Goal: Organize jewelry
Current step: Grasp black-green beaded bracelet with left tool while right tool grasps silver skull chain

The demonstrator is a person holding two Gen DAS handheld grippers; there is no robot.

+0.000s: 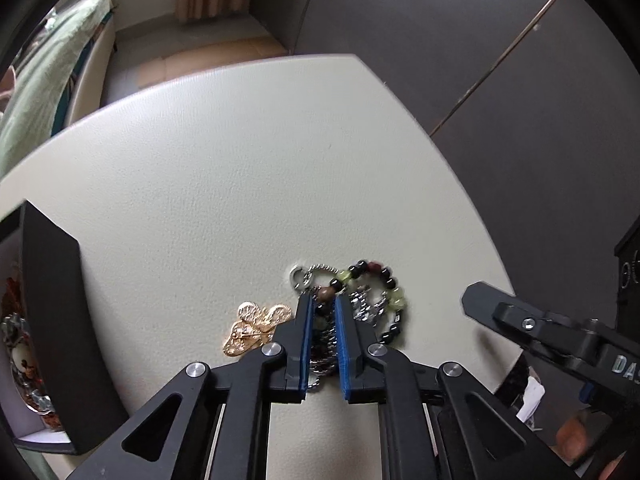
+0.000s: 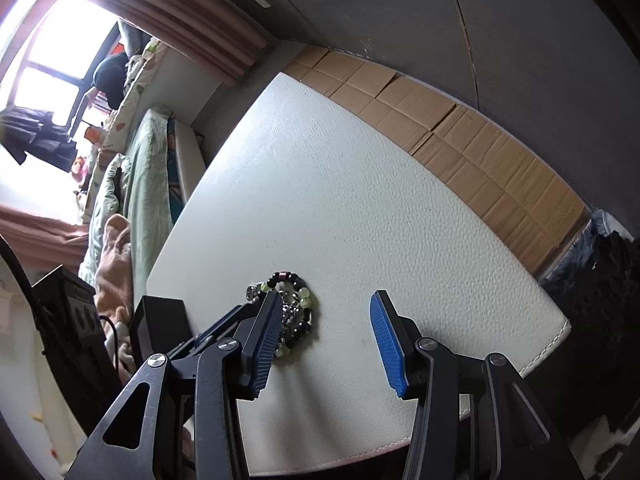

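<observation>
A tangle of jewelry lies on the white table (image 1: pixel 240 168): a beaded bracelet (image 1: pixel 380 284) with black and pale green beads, a silver chain (image 1: pixel 316 272) and a gold filigree piece (image 1: pixel 252 330). My left gripper (image 1: pixel 324 304) is shut on the chain and beads at the pile. My right gripper (image 2: pixel 326 312) is open and empty, just right of the bracelet (image 2: pixel 294 312); it shows in the left wrist view (image 1: pixel 520 320) at the right.
A black jewelry box (image 1: pixel 52 320) with an open lid stands at the left with pieces inside. Cardboard (image 2: pixel 460 132) lies beyond the table's far edge. A bed with green bedding (image 2: pixel 136 168) is at the left. A black device (image 2: pixel 76 308) sits by the table's corner.
</observation>
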